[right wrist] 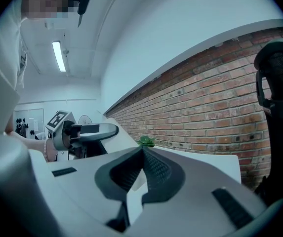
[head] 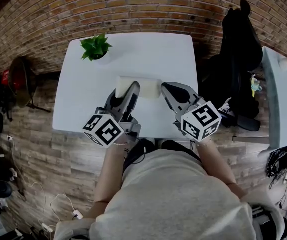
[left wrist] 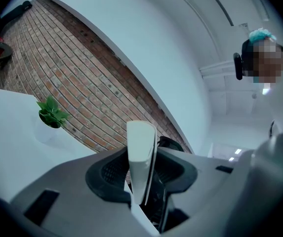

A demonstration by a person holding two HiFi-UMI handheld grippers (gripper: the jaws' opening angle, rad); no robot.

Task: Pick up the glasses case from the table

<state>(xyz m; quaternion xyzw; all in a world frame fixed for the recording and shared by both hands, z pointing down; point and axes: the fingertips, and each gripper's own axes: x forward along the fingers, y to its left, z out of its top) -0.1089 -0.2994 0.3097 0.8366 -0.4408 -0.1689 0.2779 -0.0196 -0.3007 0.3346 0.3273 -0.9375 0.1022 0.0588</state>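
Small potted plant; brick wall (black chair at right).

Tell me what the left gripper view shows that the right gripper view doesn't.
Left gripper view only: the glasses case, pinched between its own jaws. Right gripper view only: the left gripper seen from the side, a black chair, and the right gripper with its jaws shut on nothing. Both: the plant, the brick wall and the white table.

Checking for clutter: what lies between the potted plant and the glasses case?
Nothing: bare table between plant and glasses case, seen in head view.
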